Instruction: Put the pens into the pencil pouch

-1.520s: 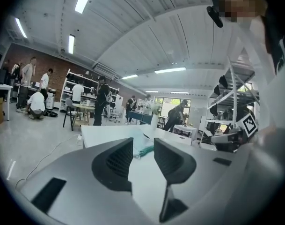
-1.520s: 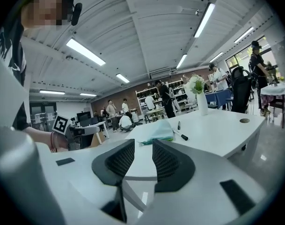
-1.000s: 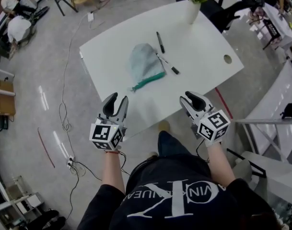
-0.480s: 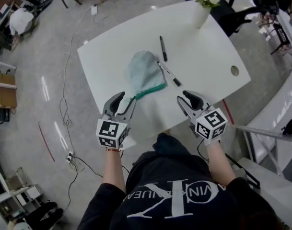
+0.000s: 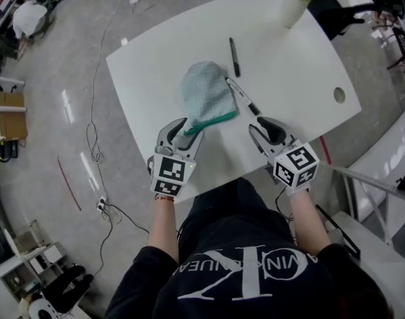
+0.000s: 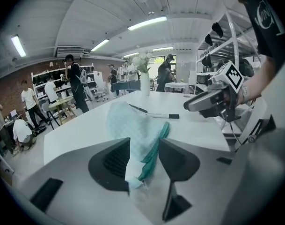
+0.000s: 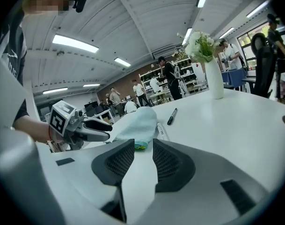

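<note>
Opening just now — left hand-held gripper straddles pencil pouch (ungripped).

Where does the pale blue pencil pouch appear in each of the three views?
Head view: pencil pouch upper centre.
Left gripper view: centre, close ahead.
Right gripper view: just left of centre.
Shared landmark: white vase of flowers, beyond the pencil pouch.
</note>
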### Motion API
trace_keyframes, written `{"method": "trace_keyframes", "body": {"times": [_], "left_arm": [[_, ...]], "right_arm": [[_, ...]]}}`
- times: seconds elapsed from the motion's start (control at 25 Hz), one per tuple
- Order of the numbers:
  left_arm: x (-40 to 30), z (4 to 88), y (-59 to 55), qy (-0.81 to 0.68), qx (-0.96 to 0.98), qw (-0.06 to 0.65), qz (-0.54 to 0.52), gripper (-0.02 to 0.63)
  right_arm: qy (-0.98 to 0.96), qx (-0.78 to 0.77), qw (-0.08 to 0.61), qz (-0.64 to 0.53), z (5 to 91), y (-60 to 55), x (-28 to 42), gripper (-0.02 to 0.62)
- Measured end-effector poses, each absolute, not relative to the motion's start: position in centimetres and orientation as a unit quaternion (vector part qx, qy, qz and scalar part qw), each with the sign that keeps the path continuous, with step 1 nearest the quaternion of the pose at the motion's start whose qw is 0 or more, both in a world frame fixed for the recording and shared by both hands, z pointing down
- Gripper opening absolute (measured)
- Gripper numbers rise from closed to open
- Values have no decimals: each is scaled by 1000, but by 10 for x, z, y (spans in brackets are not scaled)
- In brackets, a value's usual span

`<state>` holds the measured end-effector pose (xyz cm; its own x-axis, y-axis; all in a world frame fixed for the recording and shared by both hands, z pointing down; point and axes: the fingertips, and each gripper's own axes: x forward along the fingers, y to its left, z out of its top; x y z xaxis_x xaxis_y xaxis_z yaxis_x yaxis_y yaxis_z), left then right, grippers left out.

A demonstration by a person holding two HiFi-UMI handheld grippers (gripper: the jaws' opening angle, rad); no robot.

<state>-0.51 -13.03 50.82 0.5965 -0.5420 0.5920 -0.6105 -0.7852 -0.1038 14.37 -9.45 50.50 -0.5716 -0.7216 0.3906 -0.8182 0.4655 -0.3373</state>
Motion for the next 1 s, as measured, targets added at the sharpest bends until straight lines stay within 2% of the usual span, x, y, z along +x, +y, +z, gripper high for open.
{"method": "trace_keyframes", "body": {"times": [0.16, 0.36, 0.48, 0.56, 0.68, 0.84, 1.0], "left_arm": [[1, 517, -138, -301, 893, 41, 333, 204], [9, 533, -138, -250, 878, -37, 407, 221], [14, 535, -141, -232, 877, -56, 416, 149], [17, 538, -143, -223, 877, -59, 422, 136], [20, 539, -145, -216, 877, -56, 425, 71], [19, 537, -146, -228, 883, -21, 410, 29], [15, 531, -149, -257, 890, 35, 374, 15]], "right_arm": [[-845, 458, 97, 257, 511, -97, 144, 123], [-836, 472, 97, 261, 513, -102, 145, 123], [-834, 477, 102, 258, 511, -102, 144, 123], [-833, 480, 104, 256, 510, -100, 146, 123], [-829, 486, 106, 257, 510, -98, 148, 123], [-825, 490, 111, 258, 513, -96, 150, 123], [-817, 503, 128, 250, 519, -98, 155, 123]]}}
